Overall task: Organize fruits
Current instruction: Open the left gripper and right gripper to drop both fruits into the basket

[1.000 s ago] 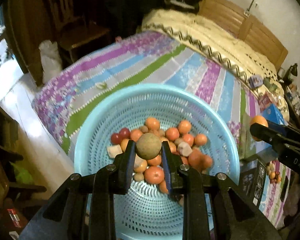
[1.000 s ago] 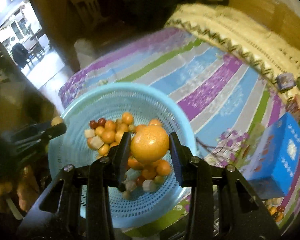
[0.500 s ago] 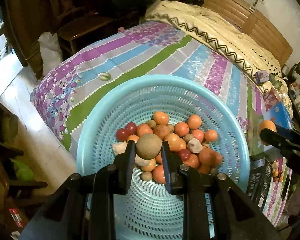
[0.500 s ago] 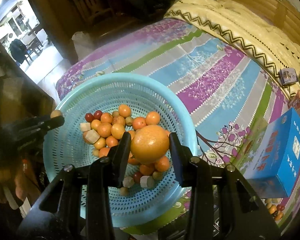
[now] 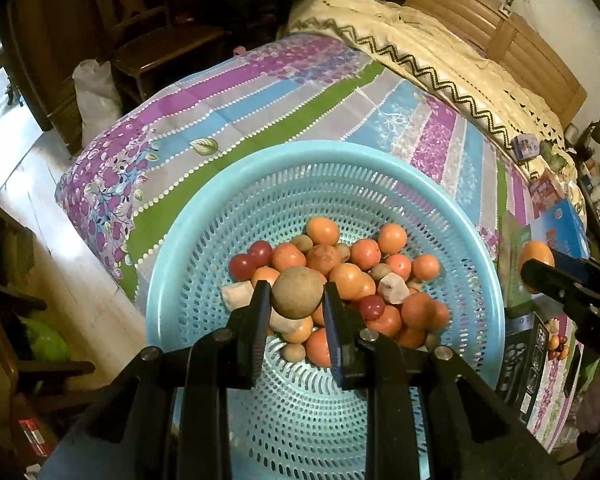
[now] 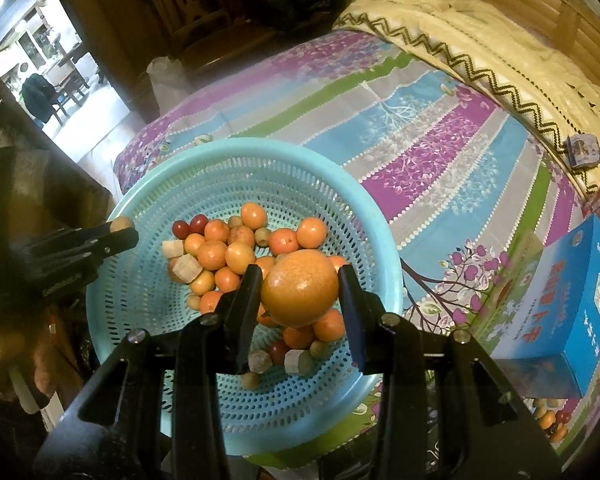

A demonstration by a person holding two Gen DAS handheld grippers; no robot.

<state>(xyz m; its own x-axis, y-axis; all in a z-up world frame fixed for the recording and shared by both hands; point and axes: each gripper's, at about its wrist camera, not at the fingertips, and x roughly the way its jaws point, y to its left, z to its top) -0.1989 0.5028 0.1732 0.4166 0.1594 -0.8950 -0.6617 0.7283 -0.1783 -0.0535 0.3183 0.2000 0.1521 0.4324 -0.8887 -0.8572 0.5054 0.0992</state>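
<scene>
A light blue perforated basket (image 5: 204,240) (image 6: 340,184) sits on the striped bedspread and holds a pile of small oranges, red fruits and pale chunks (image 5: 364,256) (image 6: 220,252). My left gripper (image 5: 297,296) is shut on a round brown fruit (image 5: 297,291) above the near side of the pile; it also shows at the left of the right wrist view (image 6: 116,230). My right gripper (image 6: 300,290) is shut on a large orange (image 6: 300,288) above the basket's right part; it also shows at the right of the left wrist view (image 5: 540,268).
The basket lies on a bed with a purple, blue and green striped cover (image 6: 440,152). A blue box (image 6: 572,304) lies to the right of the basket. A cream blanket (image 5: 440,64) and wooden headboard are behind. A wooden chair (image 5: 160,44) and the floor are at left.
Both grippers have drawn back and risen slightly, each still holding its fruit; the basket and bed appear a little farther up in view. The fruit pile has not changed.
</scene>
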